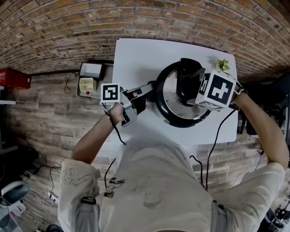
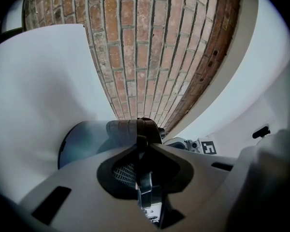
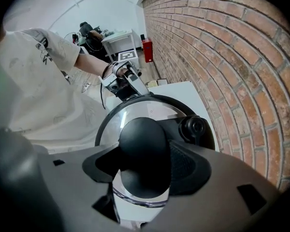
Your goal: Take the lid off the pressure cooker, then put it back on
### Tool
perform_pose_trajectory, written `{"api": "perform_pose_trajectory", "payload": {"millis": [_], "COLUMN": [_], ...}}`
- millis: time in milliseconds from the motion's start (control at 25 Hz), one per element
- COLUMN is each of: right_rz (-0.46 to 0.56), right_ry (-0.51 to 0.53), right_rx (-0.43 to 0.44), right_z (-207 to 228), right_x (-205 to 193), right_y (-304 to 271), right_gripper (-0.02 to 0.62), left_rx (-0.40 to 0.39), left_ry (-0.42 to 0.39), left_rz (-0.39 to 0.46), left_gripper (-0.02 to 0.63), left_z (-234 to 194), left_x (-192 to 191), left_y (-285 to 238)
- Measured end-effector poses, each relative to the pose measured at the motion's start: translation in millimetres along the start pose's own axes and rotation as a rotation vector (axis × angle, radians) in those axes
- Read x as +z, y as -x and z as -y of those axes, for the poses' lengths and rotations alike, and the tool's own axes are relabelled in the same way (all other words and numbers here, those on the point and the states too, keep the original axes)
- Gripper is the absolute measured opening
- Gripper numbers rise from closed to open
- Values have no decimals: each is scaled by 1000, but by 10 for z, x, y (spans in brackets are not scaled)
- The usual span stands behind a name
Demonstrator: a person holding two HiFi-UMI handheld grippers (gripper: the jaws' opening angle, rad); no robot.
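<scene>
Left tongs (image 2: 142, 151): pale moulded plastic with dark ribbed pads, held level and closed almost together on the thin, flat side handle (image 2: 146, 197) at the pressure cooker's left.

Right tongs (image 3: 147, 161): same build, pointed steeply down over the cooker's top. They stand wide and are clamped on the knob (image 3: 142, 137), which is matt black, rounded and egg-shaped, with both pads against it.

Lid (image 3: 135, 111): polished steel disc, mirror-bright, with a black rim. The knob sits at its centre, with a round black valve (image 3: 194, 127) just beside it.

Pressure cooker (image 2: 84, 139): brushed steel cylinder. The lid lies over its mouth, so the contents are hidden.

Table (image 1: 135, 62): smooth, white and rectangular. It carries the cooker.

Plant (image 1: 223, 64): small, green and spiky, on the table just beyond the cooker.

Brick wall (image 1: 63, 28): rough red brick, behind the cooker.
</scene>
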State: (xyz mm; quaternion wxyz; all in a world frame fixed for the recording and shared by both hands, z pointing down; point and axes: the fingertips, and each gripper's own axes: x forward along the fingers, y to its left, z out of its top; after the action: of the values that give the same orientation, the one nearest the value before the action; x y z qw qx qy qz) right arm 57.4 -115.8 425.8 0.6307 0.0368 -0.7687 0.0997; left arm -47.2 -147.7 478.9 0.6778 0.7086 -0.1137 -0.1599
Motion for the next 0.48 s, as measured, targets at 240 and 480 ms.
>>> {"api": "perform_pose_trajectory", "payload": {"millis": [240, 480], "right_rz": [-1, 21], "right_ry": [-106, -180], "right_rx": [-11, -33], "right_z": [-43, -73], "right_x": [-16, -32], "right_y": [-7, -5], "right_gripper": [295, 296], "left_rx": [-10, -7], "left_ry": [23, 20], "left_rz": [13, 21], "left_gripper": [67, 64], "left_z": [15, -4], "left_x": [22, 37], "left_y": [-34, -57]}}
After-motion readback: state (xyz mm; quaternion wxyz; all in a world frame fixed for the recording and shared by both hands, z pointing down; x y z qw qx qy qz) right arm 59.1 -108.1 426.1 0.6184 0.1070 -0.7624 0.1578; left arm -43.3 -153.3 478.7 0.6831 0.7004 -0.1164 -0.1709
